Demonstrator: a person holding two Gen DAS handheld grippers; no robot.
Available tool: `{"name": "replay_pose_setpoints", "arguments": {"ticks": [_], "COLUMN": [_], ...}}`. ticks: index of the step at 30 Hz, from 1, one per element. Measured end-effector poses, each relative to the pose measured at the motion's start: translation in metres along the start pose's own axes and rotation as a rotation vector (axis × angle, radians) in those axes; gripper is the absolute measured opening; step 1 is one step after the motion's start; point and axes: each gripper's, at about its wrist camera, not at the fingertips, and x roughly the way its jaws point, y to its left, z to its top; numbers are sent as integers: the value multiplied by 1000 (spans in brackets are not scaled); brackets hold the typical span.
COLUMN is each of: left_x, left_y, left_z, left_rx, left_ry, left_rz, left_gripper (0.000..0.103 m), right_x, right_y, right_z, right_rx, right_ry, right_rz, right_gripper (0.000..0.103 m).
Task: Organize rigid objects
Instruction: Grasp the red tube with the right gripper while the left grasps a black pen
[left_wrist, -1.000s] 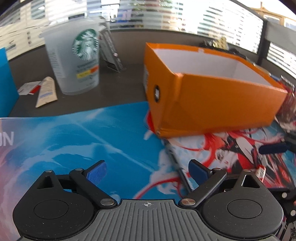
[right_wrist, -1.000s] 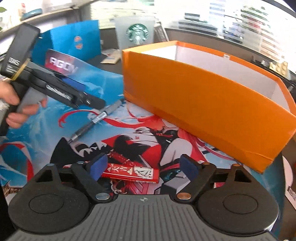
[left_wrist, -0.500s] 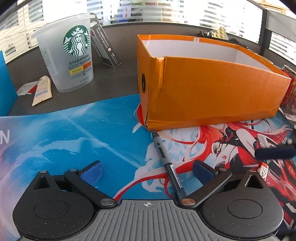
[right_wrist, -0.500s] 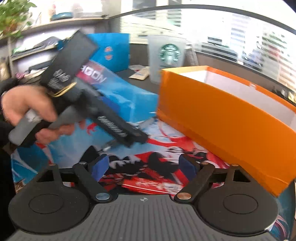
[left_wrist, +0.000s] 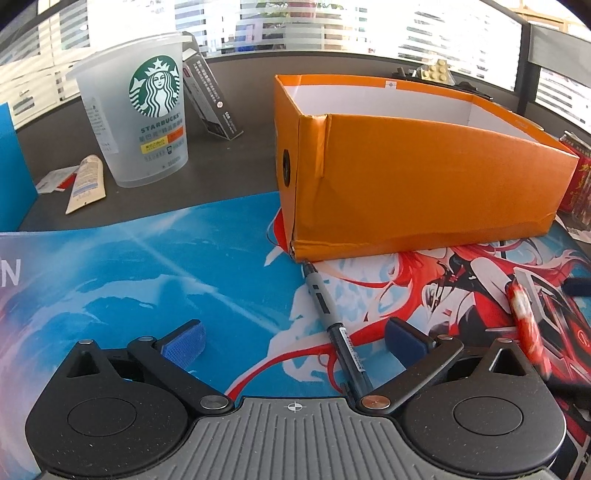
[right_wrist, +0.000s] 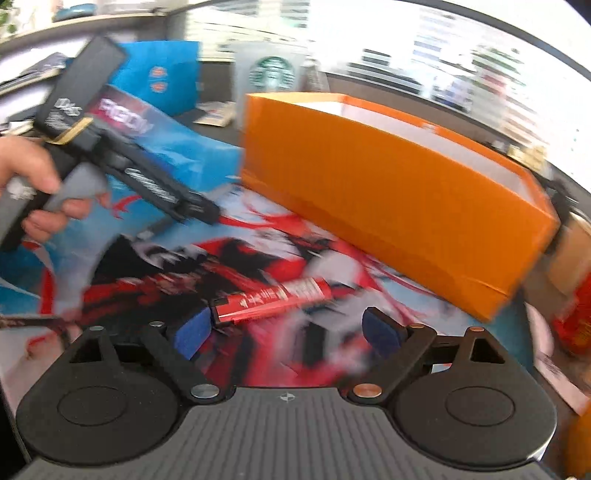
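Hovering low over the printed desk mat (left_wrist: 147, 280), the left gripper (left_wrist: 293, 341) has its jaws spread wide, nothing pressed between the blue pads (left_wrist: 184, 341). A black marker pen (left_wrist: 334, 332) lies on the mat inside that gap, nearer the right-hand pad, not touched by either; its far end reaches the near corner of the orange cardboard box (left_wrist: 424, 177), its near end runs under the gripper body. The box stands open-topped, partly on the mat, inside white. Right of the pen, well outside the jaws, lies a red wrapped stick (left_wrist: 524, 325).

Right gripper (right_wrist: 286, 328): jaws have just been opening and stand wide. The same red wrapped stick (right_wrist: 273, 297) lies slantwise on the mat just ahead of the pads, its near end just beside the left-hand pad; contact cannot be told, view blurred. The orange box (right_wrist: 388, 192) is beyond it to the right.

Farther out: a frosted Starbucks cup (left_wrist: 140, 110) on the dark table (left_wrist: 236, 166), a small tube (left_wrist: 86, 184) lying beside it. A hand (right_wrist: 33, 195) grips the left gripper's handle in the right wrist view.
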Motion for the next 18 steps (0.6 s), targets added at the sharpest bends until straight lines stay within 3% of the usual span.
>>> {"name": "replay_pose_setpoints", "arguments": {"ticks": [3,12,14,18], "left_x": [-1,-2,-3,-3], "left_y": [1,2,1,0], "left_z": [-1,-3,-4,-5], "left_rx": [2,5,4,-10], "left_ry": [-7,-28,-35,-42], "left_rz": [-1,-3,-1,14], "left_gripper": [103,103,103,103], "right_x": [-5,2,5,12], "right_y": [-14,-1,1,2], "right_z": [-5,-10,-8,-3], "right_rx": [85,211,224,260], "right_ry": [28,-16,-12,5], "right_rz": [-74,-72,-93,-137], "right_gripper": [88,89,97,103]}}
